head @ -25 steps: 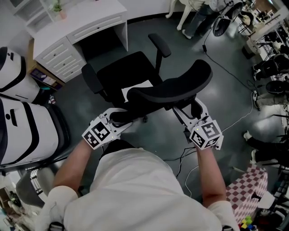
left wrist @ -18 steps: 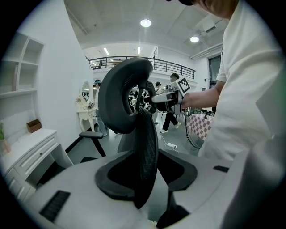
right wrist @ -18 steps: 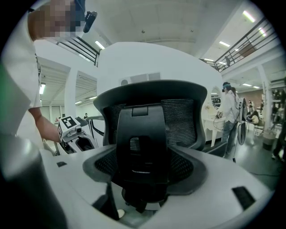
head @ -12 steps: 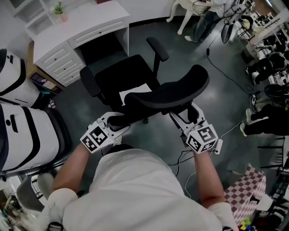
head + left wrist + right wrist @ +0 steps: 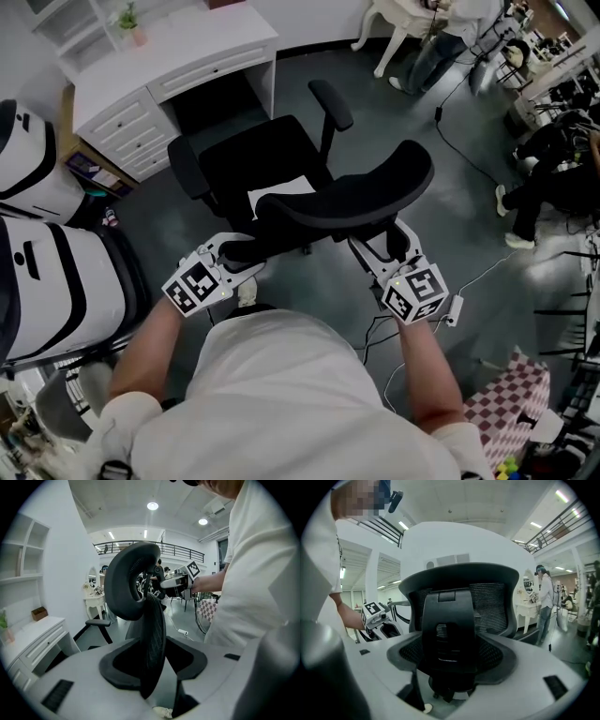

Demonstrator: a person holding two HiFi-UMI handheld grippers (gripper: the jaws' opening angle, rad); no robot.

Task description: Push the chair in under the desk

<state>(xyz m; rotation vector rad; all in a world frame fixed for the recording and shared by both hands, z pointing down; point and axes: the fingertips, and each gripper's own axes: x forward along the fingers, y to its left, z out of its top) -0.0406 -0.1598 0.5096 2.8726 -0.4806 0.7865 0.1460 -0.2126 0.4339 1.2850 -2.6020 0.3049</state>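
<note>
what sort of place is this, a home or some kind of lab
Probably a large lab or workshop hall with a mock study corner, not a home: a white desk and black office chair stand on a grey floor, and a railed upper gallery runs overhead.

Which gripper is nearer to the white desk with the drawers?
Left. The left gripper is at the end of the chair backrest nearer the white desk; the right gripper is at the other end, farther away.

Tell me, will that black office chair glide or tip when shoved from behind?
The chair probably rolls easily over the smooth floor, though its wheels are hidden. Its mesh backrest may flex slightly, and a push that high could tilt it.
</note>
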